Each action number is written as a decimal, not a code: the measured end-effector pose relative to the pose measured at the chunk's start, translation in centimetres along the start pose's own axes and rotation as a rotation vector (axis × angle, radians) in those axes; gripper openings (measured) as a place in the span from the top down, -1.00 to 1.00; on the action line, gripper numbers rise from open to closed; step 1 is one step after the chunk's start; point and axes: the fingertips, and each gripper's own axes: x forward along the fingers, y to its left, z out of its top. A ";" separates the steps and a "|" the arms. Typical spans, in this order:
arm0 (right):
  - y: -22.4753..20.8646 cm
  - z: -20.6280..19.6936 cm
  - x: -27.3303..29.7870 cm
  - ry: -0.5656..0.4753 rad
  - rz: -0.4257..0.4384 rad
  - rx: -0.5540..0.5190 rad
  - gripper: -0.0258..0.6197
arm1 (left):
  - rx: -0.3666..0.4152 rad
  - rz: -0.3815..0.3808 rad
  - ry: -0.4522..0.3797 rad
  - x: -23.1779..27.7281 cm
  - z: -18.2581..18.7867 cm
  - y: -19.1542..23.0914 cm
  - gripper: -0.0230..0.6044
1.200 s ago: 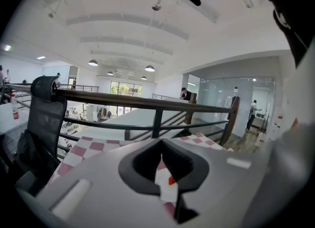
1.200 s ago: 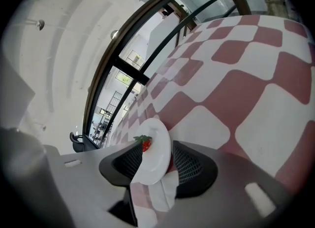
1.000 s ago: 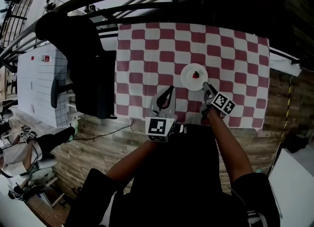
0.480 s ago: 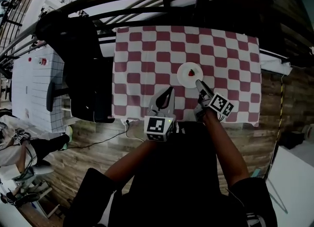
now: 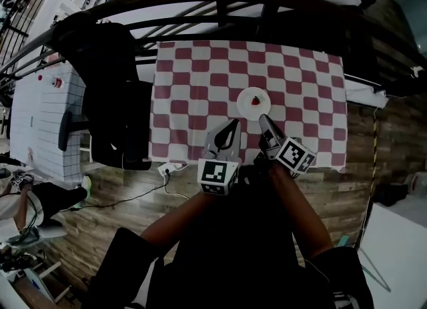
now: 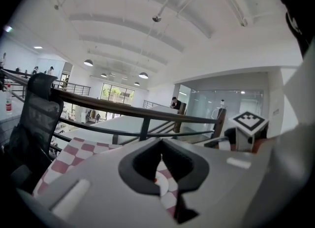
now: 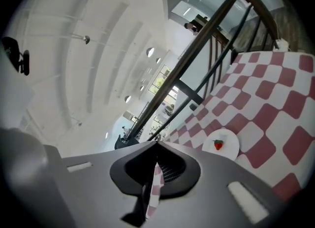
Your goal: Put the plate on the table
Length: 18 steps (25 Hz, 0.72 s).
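The plate [image 5: 253, 101], bearing a strawberry [image 5: 255, 101], rests on the checkered desk [image 5: 193, 81]. The right tongs [image 5: 261, 120], pressed together and empty, sit just beside its 5 o'clock rim. The left tongs [image 5: 233, 123], also pressed together, lie farther off at 7 o'clock.

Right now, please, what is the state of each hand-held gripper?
Left hand-held gripper: closed, holding nothing.
Right hand-held gripper: closed, holding nothing; the plate is not between its jaws.
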 end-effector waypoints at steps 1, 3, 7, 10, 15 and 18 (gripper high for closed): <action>0.7 0.1 -0.3 -0.002 -0.002 -0.053 0.92 | 0.001 -0.003 -0.004 -0.2 0.2 -0.2 0.90; 1.8 0.4 -0.8 -0.009 -0.024 -0.200 0.92 | 0.006 -0.010 -0.007 -0.4 0.2 -0.5 0.90; 4.0 0.3 -2.0 -0.029 -0.036 -0.397 0.92 | 0.005 -0.025 -0.021 -0.9 0.2 -1.0 0.90; 5.9 0.1 -2.8 -0.053 -0.027 -0.489 0.92 | 0.008 -0.039 -0.049 -1.3 1.0 -1.5 0.90; 8.2 -0.3 -3.9 -0.083 -0.039 -0.677 0.92 | 0.050 -0.054 -0.083 -1.9 1.7 -2.2 0.90; 8.8 -0.3 -4.5 -0.112 -0.081 -0.751 0.92 | 0.053 -0.057 -0.097 -2.5 1.8 -2.3 0.90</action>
